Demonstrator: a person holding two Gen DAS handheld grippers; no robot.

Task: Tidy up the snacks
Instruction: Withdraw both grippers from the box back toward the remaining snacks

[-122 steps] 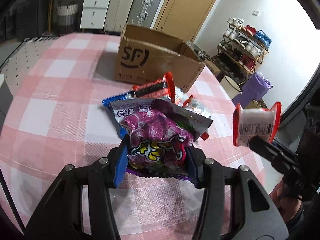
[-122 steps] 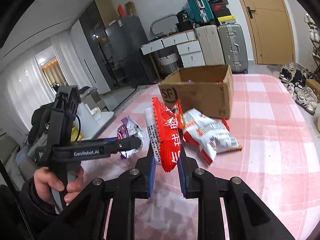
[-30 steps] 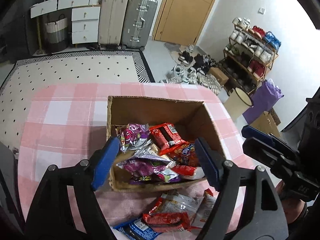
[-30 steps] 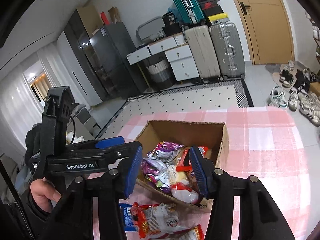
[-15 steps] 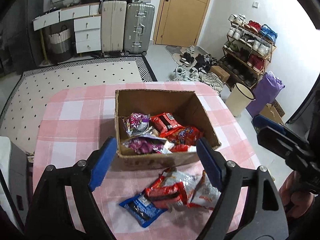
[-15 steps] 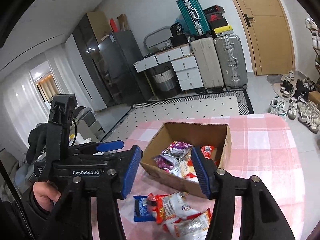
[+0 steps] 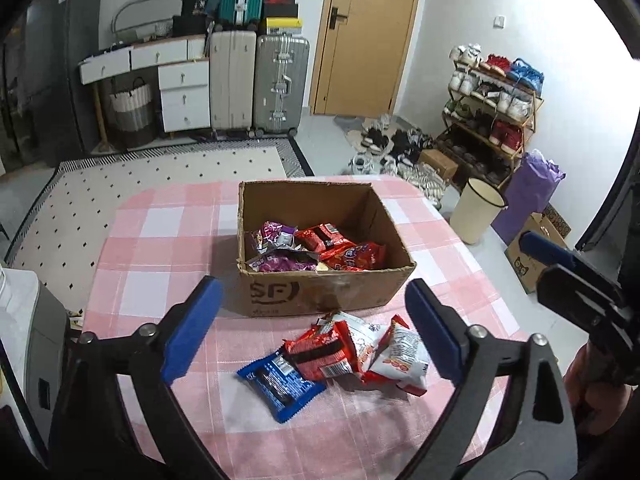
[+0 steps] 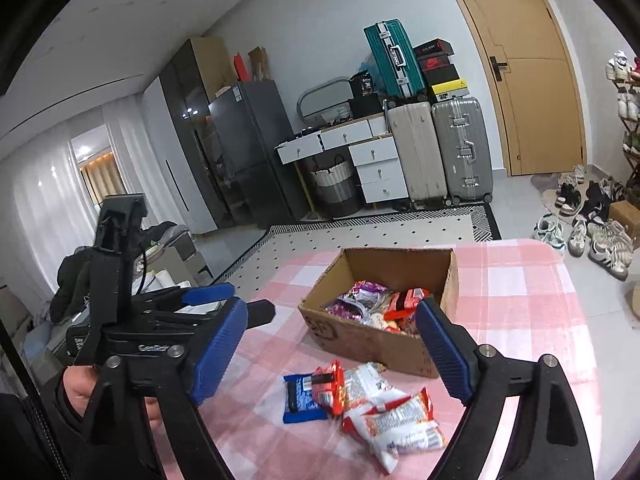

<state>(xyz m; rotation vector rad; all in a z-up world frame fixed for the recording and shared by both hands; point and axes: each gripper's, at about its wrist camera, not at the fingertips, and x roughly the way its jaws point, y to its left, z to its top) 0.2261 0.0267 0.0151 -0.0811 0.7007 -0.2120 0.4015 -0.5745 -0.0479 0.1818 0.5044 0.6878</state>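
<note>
A cardboard box (image 7: 324, 292) (image 8: 364, 344) stands on the pink checked table (image 7: 152, 248) (image 8: 520, 280) with purple and red snack packs inside. In front of it lie loose packs: a blue pack (image 7: 280, 380) (image 8: 300, 398), a red pack (image 7: 320, 350) (image 8: 330, 386) and white-and-red packs (image 7: 400, 356) (image 8: 396, 426). My left gripper (image 7: 314, 332) hovers above the loose packs, its jaws opening with nothing between them. My right gripper (image 8: 332, 356) is also held back over the table, jaws opening and empty. Each gripper shows at the edge of the other's view.
Suitcases (image 7: 256, 84), white drawers (image 7: 184, 96) and a door (image 7: 364, 36) stand beyond the table. A shoe rack (image 7: 492, 112), a cream bin (image 7: 476, 210) and a purple bag (image 7: 528, 196) sit right of the table. A hand (image 8: 80, 386) grips the left tool.
Both grippers have pulled back and up from the box, so the loose packs in front of it came into view. Both pairs of jaws have spread wider.
</note>
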